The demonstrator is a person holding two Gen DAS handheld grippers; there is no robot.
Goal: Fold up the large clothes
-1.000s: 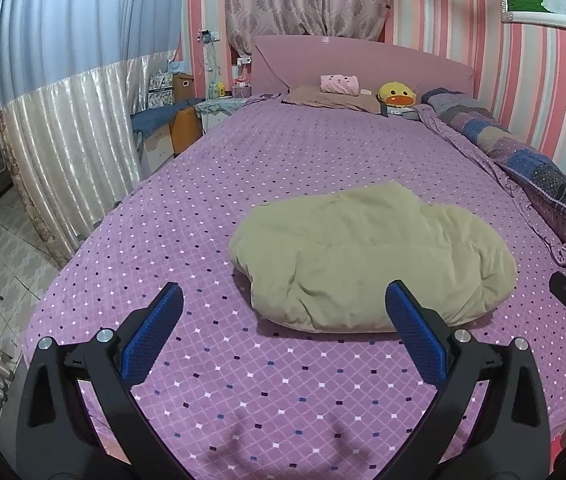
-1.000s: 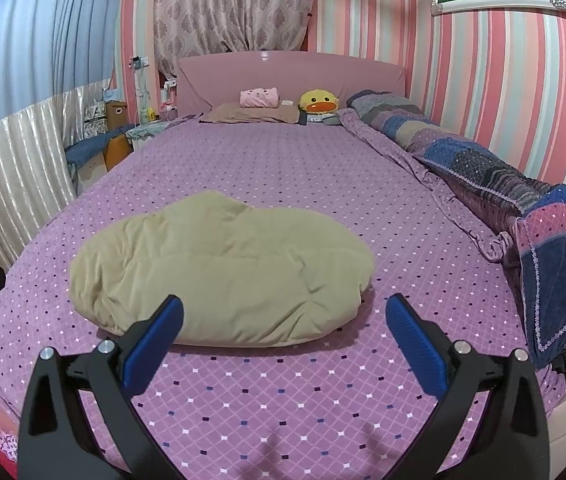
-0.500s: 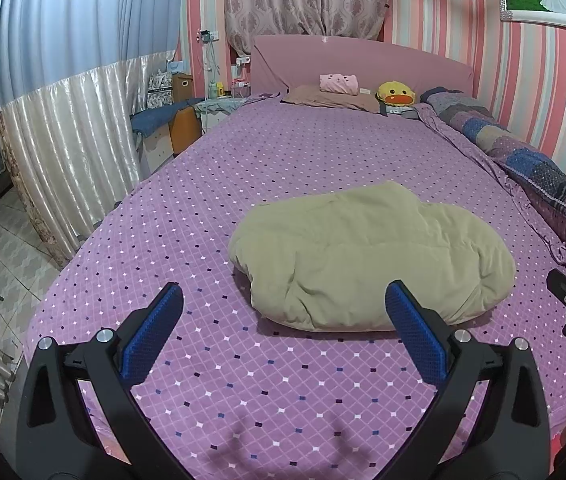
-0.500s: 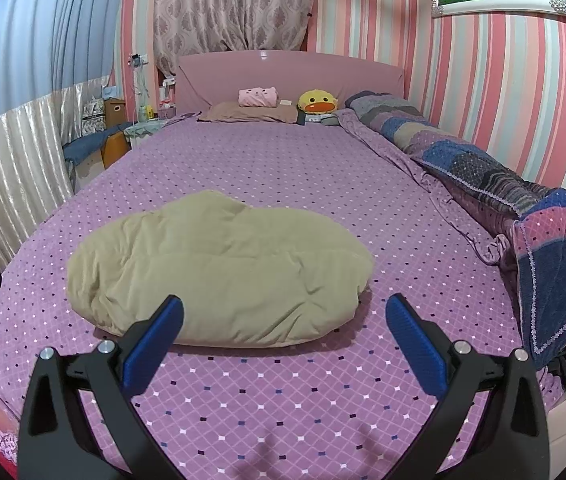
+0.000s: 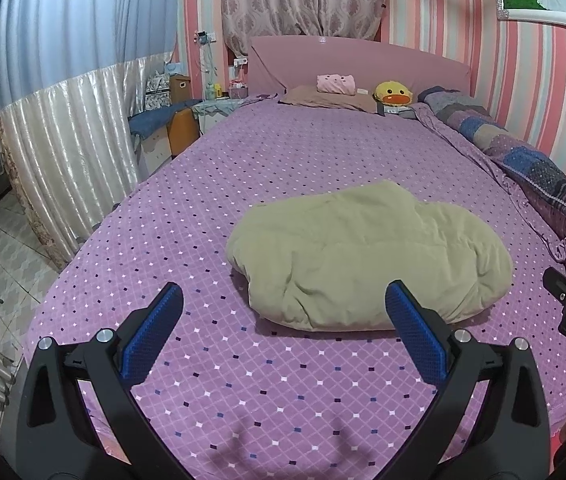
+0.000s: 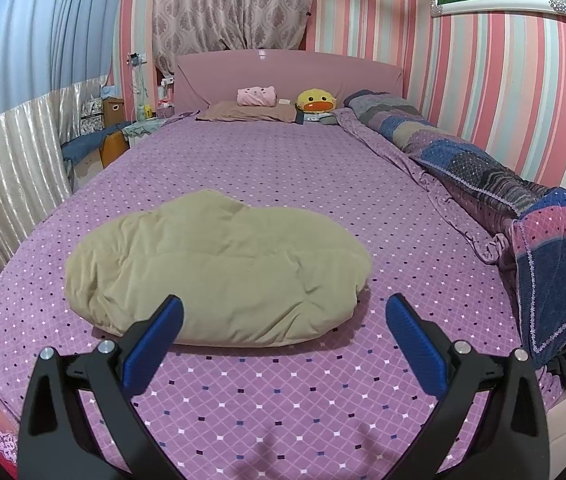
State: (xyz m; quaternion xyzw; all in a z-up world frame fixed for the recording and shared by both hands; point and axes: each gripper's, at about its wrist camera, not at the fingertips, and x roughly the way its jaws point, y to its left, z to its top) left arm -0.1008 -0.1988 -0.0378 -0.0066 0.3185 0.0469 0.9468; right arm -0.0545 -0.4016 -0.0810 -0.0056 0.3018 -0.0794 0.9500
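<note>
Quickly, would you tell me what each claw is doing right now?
Left claw: open, holding nothing, short of the khaki garment.
Right claw: open, holding nothing.

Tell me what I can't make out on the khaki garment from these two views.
- Khaki garment: sleeves, collar and hems tucked inside the bundle in both views; its type is unclear.
- Its near edge: partly covered by the left tool and by the right tool, both open.
- Its far side: hidden by its own bulk.

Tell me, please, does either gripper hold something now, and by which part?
Nothing is held. The left gripper and the right gripper are both open, short of the beige garment.
</note>
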